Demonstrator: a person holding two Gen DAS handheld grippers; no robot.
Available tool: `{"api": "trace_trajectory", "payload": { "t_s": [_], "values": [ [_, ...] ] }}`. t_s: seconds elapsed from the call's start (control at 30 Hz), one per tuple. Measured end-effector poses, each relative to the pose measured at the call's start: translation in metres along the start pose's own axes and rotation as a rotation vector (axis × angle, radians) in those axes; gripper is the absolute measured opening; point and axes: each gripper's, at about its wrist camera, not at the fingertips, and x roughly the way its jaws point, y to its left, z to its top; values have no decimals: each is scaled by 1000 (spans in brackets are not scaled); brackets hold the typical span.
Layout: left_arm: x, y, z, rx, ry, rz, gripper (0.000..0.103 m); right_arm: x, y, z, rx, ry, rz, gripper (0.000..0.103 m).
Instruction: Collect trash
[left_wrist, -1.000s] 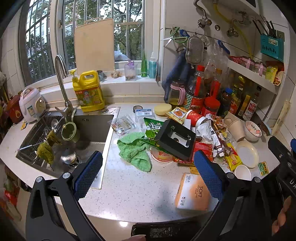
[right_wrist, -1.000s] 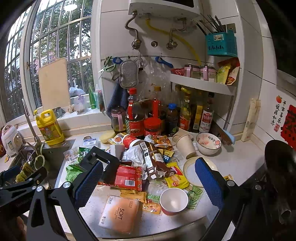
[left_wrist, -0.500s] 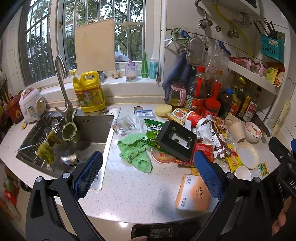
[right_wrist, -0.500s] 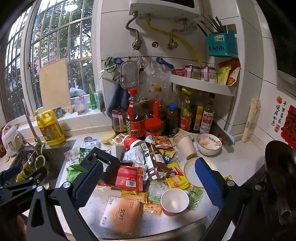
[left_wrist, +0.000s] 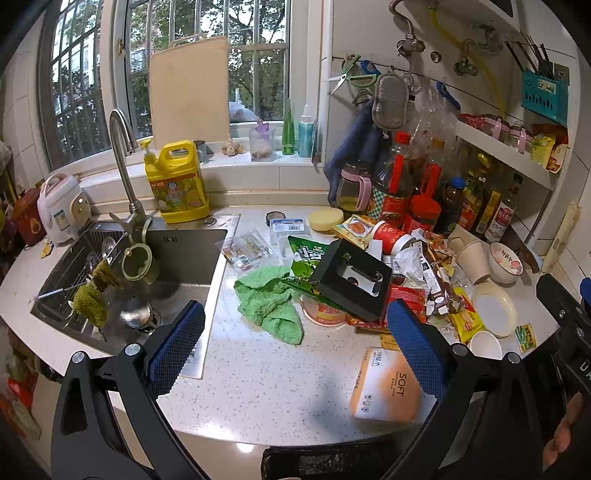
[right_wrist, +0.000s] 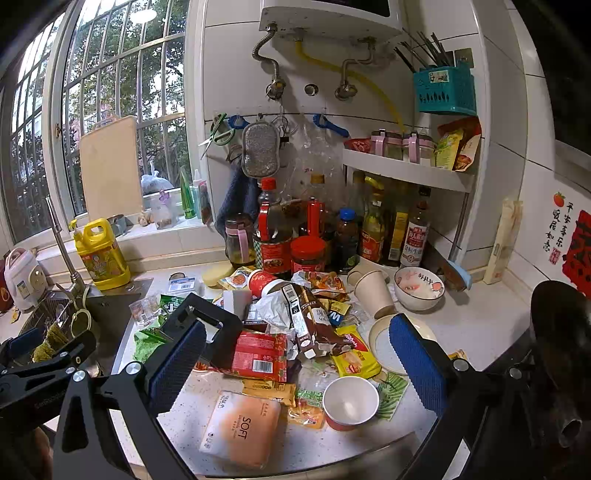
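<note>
On the speckled counter (left_wrist: 258, 373) right of the sink (left_wrist: 177, 266), the trash is one big heap of wrappers (right_wrist: 306, 325) in front of the sauce bottles, with a black box (left_wrist: 351, 280) tipped on top. Only word I can read: "SOFT" on the orange tissue pack (right_wrist: 242, 428). Two paper cups: a red one (right_wrist: 349, 402) upright and empty, a beige one (right_wrist: 371, 291) on its side. Left gripper (left_wrist: 295, 349) and right gripper (right_wrist: 297, 363) both hang wide apart, holding nothing.
</note>
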Motion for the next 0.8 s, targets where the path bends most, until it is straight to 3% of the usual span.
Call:
{"api": "trace_trajectory", "payload": {
  "t_s": [0.8],
  "values": [
    [0,-1,-2,0,-2,-1,97,1,-1,-1,1,-1,2,98]
  ]
}}
